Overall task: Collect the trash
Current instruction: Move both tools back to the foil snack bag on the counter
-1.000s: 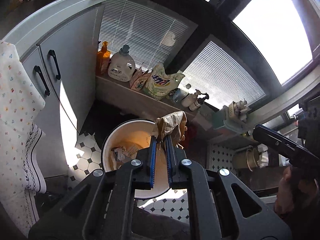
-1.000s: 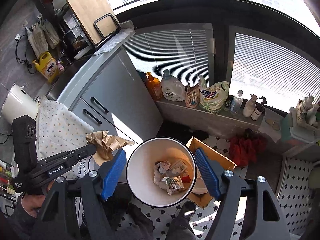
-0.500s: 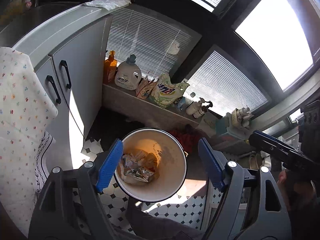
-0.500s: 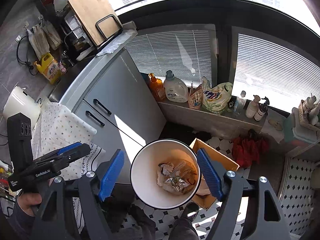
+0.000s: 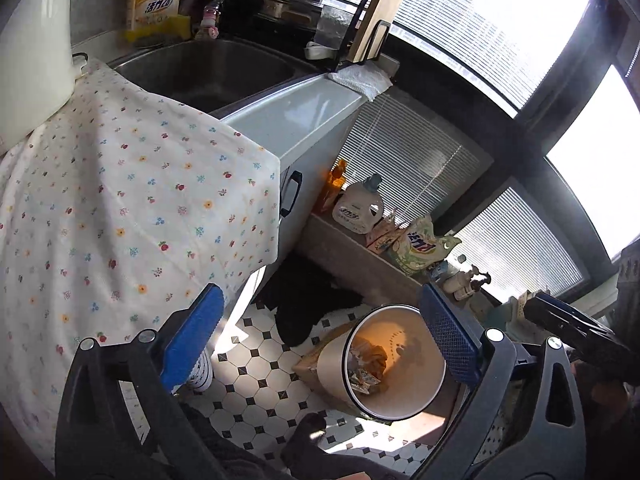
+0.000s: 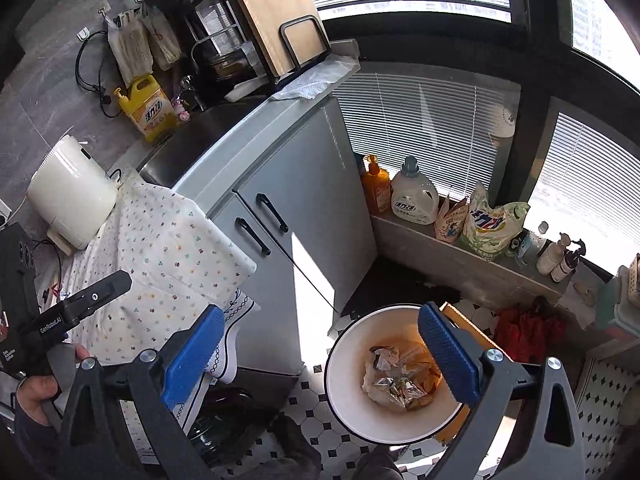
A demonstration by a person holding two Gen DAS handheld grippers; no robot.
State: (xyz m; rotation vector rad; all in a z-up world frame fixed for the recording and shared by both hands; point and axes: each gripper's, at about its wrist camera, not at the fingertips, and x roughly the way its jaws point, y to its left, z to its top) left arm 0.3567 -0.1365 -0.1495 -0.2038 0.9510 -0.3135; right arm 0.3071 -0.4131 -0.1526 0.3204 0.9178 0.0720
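Gaping wide and empty, both the left claw (image 5: 320,336) and right claw (image 6: 320,356) have just been opening; one bin (image 6: 348,376) holds perhaps three crumpled wrappers (image 6: 396,380).

Blue ribbed pads (image 6: 192,356) on black gripper frames. White round plastic bin (image 6: 348,360), its inside glowing orange, holding brown and silvery crumpled wrappers (image 6: 394,380). White floor tiles with black diamond insets (image 5: 256,364). White cloth dotted with tiny coloured flowers (image 5: 132,208). Grey cabinet doors with black handles (image 6: 304,200). Yellow detergent jug (image 6: 148,110).
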